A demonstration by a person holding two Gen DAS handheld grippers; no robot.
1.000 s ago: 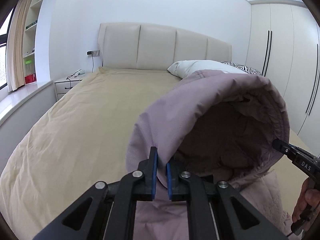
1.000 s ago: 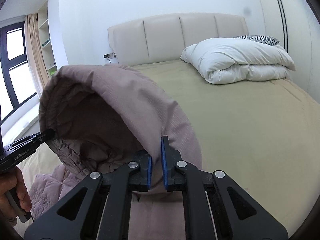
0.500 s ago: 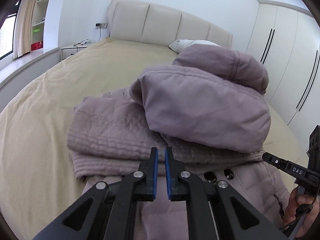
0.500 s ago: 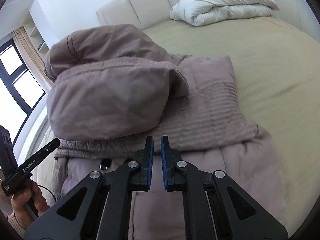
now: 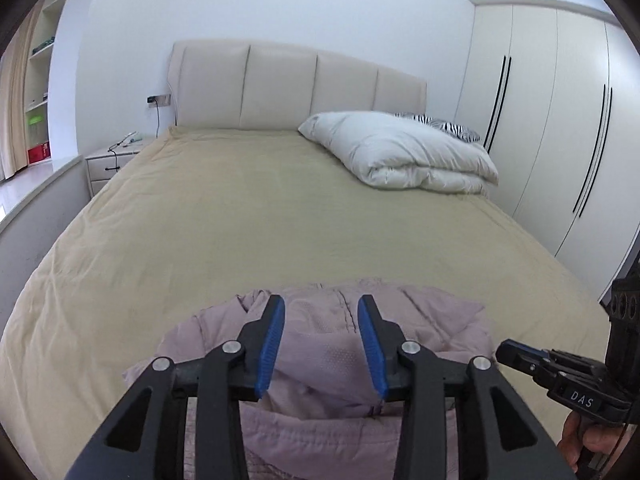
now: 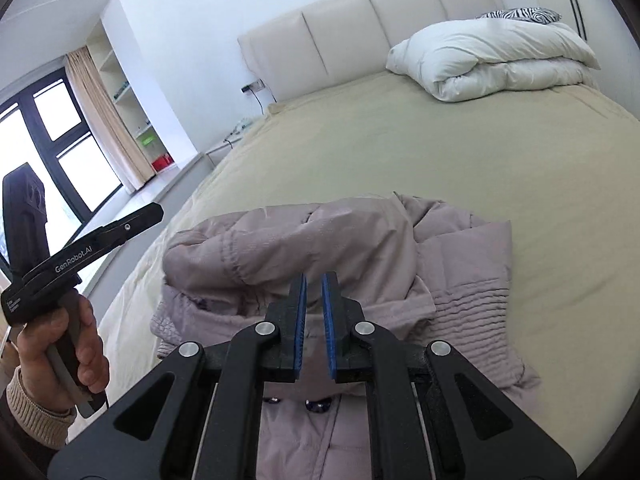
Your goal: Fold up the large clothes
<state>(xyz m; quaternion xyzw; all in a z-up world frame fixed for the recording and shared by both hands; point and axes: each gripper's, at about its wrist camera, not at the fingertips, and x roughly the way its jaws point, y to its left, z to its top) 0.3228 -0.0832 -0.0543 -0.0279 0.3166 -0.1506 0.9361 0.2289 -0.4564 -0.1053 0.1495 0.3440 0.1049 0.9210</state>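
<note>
Blue-padded left tongs (image 5: pixel 321 340) gape wide, holding nothing; right tongs (image 6: pixel 314 326) show a narrow gap, also empty. Both hover above a mauve padded jacket (image 6: pixel 340 240) bunched on the beige bed (image 5: pixel 240 208). Beyond, a white duvet (image 5: pixel 404 156) lies near the headboard (image 5: pixel 280 84).

the mauve padded jacket (image 6: pixel 320 248) lies bunched on the near part of the tan bed (image 6: pixel 500 168), its hood folded over the body. the right claw (image 6: pixel 314 320) hovers above the jacket, its blue pads a narrow gap apart and gripping nothing. left of the jacket a hand (image 6: pixel 56 344) holds the left claw (image 6: pixel 156 213). beyond the jacket, a folded white duvet (image 6: pixel 492 64) rests by the headboard (image 6: pixel 360 36).
</note>
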